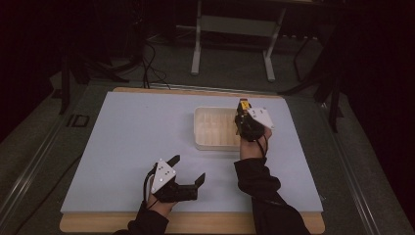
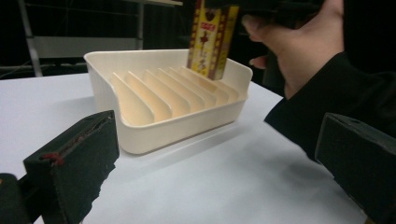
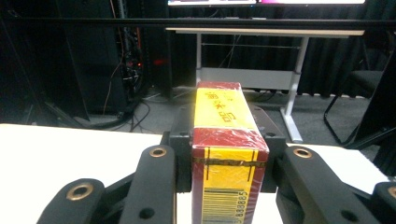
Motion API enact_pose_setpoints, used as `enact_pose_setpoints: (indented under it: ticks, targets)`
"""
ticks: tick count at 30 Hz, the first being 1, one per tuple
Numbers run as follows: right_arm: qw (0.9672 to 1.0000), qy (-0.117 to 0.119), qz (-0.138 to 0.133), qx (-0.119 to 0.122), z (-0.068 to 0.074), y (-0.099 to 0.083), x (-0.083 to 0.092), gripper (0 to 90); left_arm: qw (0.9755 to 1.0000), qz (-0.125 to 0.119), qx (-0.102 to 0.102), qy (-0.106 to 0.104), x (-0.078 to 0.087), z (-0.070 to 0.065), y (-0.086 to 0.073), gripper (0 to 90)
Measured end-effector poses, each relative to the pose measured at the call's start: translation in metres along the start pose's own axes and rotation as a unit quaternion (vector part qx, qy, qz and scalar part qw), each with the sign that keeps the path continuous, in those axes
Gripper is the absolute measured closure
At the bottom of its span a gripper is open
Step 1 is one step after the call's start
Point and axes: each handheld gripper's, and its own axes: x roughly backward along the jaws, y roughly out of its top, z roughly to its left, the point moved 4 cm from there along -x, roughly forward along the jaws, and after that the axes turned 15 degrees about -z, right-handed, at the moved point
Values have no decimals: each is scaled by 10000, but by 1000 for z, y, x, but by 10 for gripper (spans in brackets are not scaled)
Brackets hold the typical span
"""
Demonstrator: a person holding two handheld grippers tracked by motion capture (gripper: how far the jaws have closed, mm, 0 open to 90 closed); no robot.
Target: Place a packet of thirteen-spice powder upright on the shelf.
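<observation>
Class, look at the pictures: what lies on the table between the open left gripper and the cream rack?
Nothing: in the left gripper view, only bare white table stretches from the left gripper to the rack. The high view shows the same.

Your red-and-yellow box [image 2: 211, 37] stands upright over the far right slots of the cream slotted tray [image 2: 140, 135]. The tray sits flat on the bench [image 1: 132, 147]. The box is wrapped in clear film, with a barcode on one end.
</observation>
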Motion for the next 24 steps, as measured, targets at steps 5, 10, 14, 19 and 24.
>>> enact_pose_setpoints:
  ticks: [5, 10, 14, 19, 24]
  targets:
    - [10000, -33, 57, 40, 2, -6, -3, 678, 10000, -19, 13, -13, 1, 0, 1, 6]
    - [9998, -98, 142, 97, 2, -13, -6, 677, 10000, -9, 27, -7, 1, 0, 1, 6]
    - [9996, -166, 216, 10, -2, -18, -7, 677, 10000, -9, 36, -23, 1, 0, 0, 6]
    - [9995, -207, 225, 61, 2, -26, -8, 677, 10000, 13, -30, -19, 0, -1, -1, 7]
    - [9990, -288, 354, 5, 3, -39, -11, 676, 10000, 28, 47, -35, 0, 0, -2, 7]
